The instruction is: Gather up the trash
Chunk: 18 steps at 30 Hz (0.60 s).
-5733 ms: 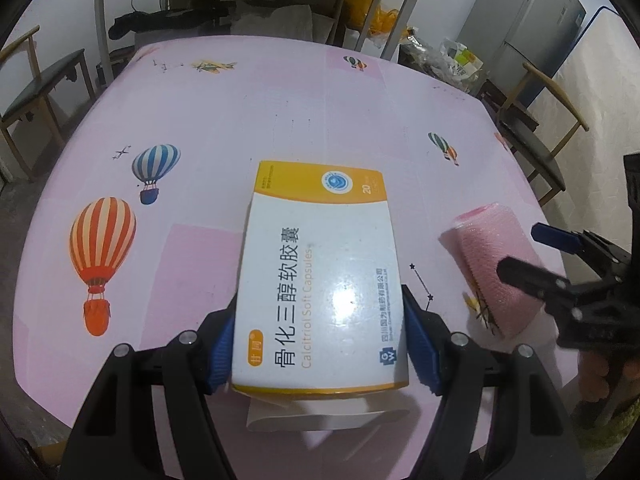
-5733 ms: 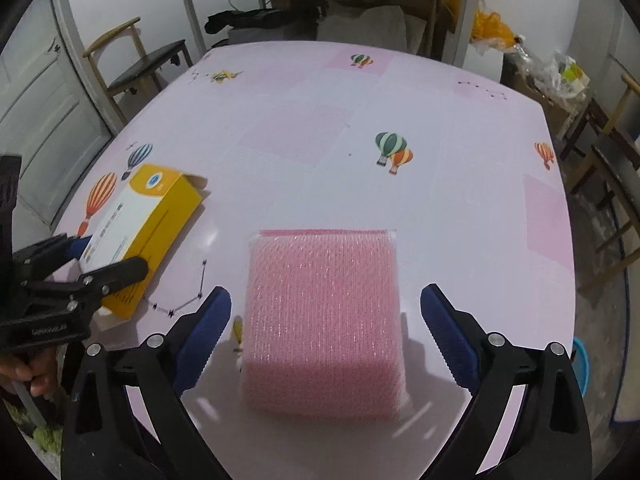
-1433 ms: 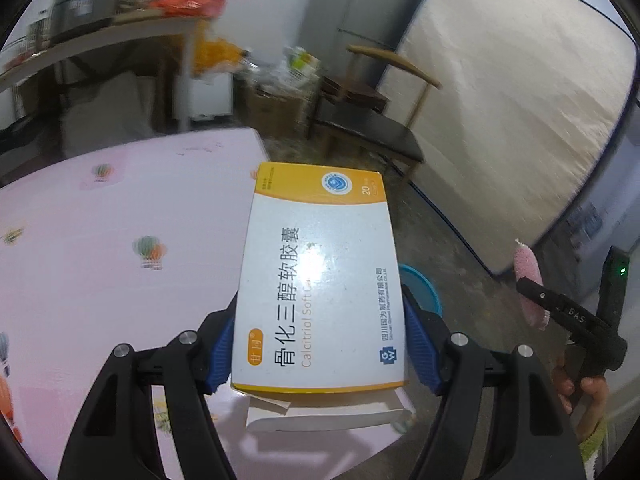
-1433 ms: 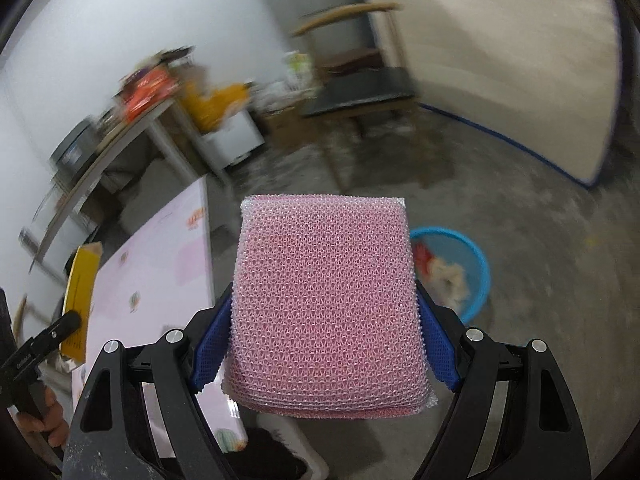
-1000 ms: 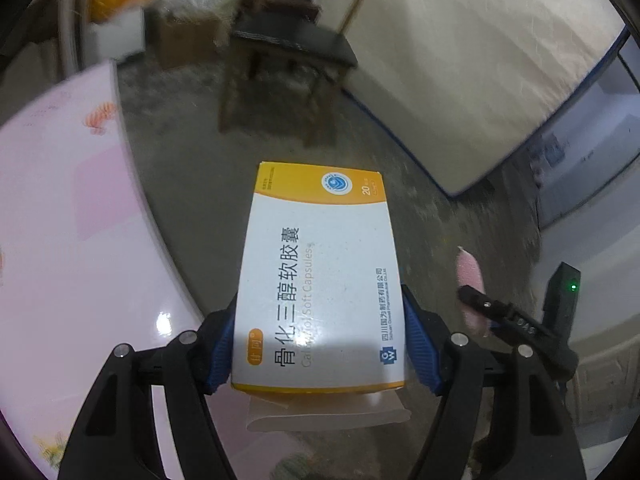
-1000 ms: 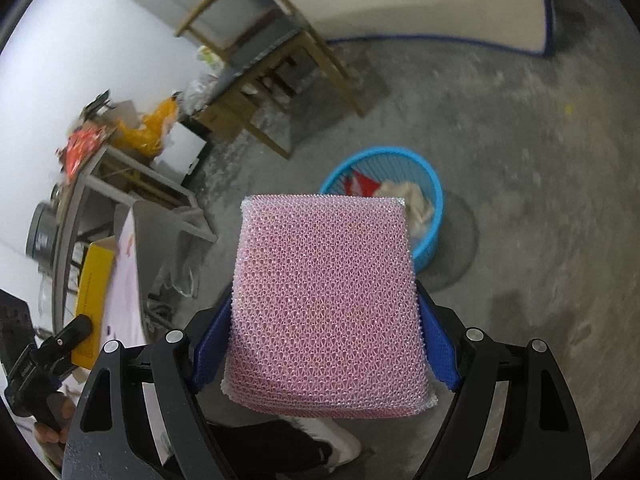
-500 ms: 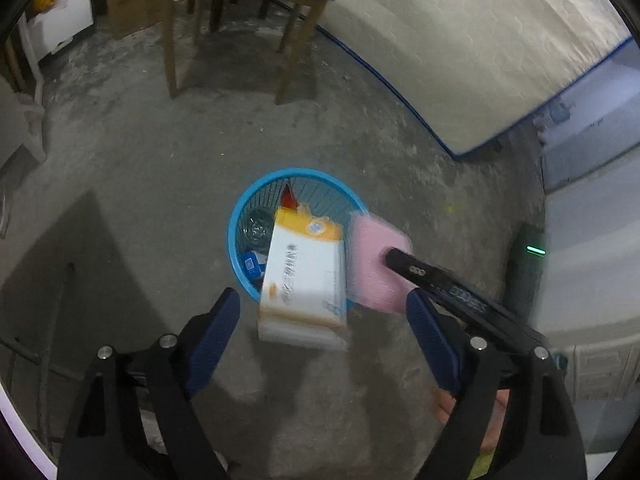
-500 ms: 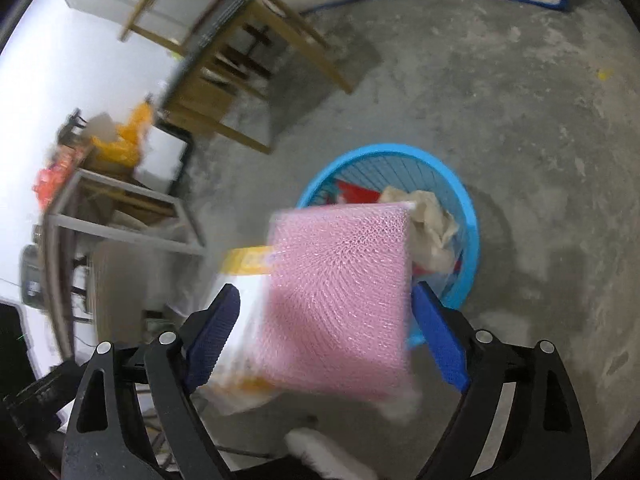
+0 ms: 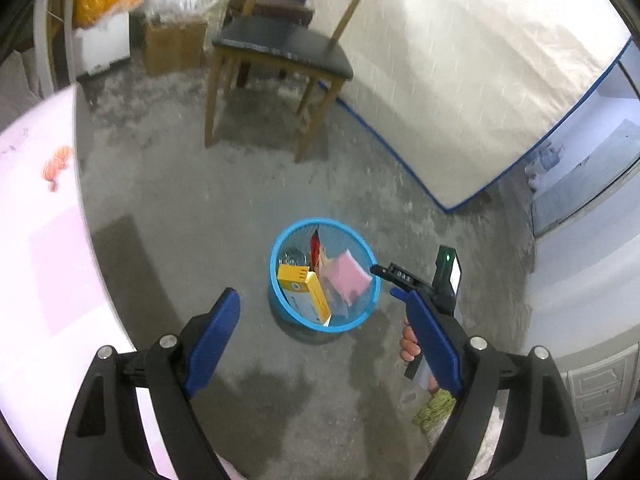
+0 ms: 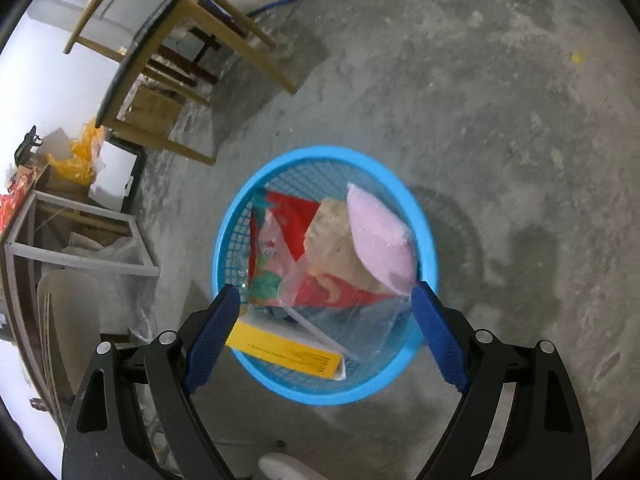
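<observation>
Both the left gripper [image 9: 318,306] and the right gripper [image 10: 325,294] gape empty above one blue basket [image 10: 426,236]; inside lie one medicine box [image 10: 286,347] and one pink sponge [image 10: 380,240].

Both claws, L [image 9: 316,312] & R [image 10: 326,304], wide open (empty), angled down

Below the left gripper [image 9: 316,304], whose pads were blue on black arms, sat a bright blue mesh basket [image 9: 280,304] on mottled grey floor [image 9: 200,208]. Inside lay a yellow-and-white box [image 9: 306,294], a pink sponge [image 9: 346,278] and a red wrapper [image 10: 288,216]. Off to that gripper's left, the table [image 9: 36,240] was pale pink with an orange balloon print.
</observation>
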{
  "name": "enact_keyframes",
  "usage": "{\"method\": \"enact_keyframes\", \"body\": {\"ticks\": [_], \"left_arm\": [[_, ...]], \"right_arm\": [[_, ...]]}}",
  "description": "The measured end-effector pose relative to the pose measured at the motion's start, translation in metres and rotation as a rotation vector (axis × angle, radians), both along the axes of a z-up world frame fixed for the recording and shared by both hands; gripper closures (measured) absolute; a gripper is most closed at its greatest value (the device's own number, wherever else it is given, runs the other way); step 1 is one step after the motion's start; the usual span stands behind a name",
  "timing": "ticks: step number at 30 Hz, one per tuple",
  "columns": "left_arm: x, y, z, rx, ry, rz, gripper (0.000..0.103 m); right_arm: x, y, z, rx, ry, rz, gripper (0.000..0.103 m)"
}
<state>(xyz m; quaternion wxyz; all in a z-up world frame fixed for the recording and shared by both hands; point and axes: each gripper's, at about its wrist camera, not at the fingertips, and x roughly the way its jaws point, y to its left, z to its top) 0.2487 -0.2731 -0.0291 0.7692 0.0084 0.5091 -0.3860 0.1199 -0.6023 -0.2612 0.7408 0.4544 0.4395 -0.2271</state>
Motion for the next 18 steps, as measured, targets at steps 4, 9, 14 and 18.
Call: {"method": "enact_keyframes", "body": {"ticks": [4,9,14,18], "left_arm": [[-0.027,0.034,0.024,-0.034,-0.09,0.009,0.019],[-0.071,0.084,0.042,-0.083,-0.198,0.078,0.006],[-0.111,0.127,0.033,-0.07,-0.232,0.213,0.006],[-0.137,0.146,0.026,-0.013,-0.244,0.324,0.006]], "right_arm": [[-0.023,0.015,0.042,-0.096,-0.075,0.01,0.02],[-0.062,0.076,0.127,-0.256,-0.22,0.128,0.019],[-0.104,0.174,0.208,-0.503,-0.291,0.296,0.008],[-0.121,0.234,0.239,-0.624,-0.297,0.398,0.008]]}}
